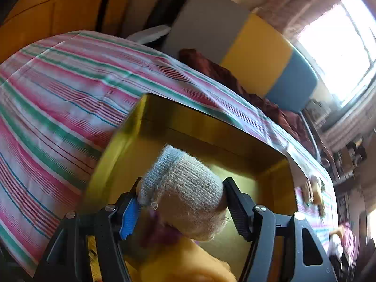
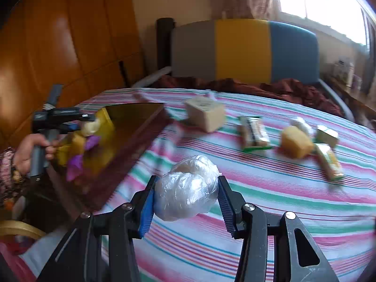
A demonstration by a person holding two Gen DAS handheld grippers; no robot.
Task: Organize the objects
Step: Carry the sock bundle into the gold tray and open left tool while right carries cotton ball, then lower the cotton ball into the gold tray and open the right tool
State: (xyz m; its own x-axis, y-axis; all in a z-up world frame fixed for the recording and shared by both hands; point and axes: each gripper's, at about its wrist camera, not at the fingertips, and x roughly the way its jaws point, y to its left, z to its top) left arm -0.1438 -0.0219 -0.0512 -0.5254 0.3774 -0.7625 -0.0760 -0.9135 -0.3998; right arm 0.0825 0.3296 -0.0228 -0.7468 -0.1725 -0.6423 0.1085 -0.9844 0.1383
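My left gripper (image 1: 182, 185) is shut on a rolled knit sock (image 1: 185, 188), beige with a pale blue end, and holds it over an open box with a gold lining (image 1: 188, 122). Yellow and purple items (image 1: 164, 235) lie in the box under the sock. My right gripper (image 2: 187, 181) is shut on a ball wrapped in clear plastic (image 2: 188, 190), above the striped bedsheet (image 2: 258, 199). The right wrist view also shows the box (image 2: 131, 145) at the left. There a hand (image 2: 25, 150) holds the left gripper (image 2: 87, 127) with the sock (image 2: 91, 127) over it.
Loose on the sheet lie a beige cube-shaped box (image 2: 205, 115), wrapped snack packs (image 2: 253, 134), a yellow block (image 2: 296, 144), a small box (image 2: 326, 135) and another packet (image 2: 329, 162). A maroon blanket (image 2: 258, 87) and a grey, yellow and blue headboard (image 2: 244, 51) lie behind.
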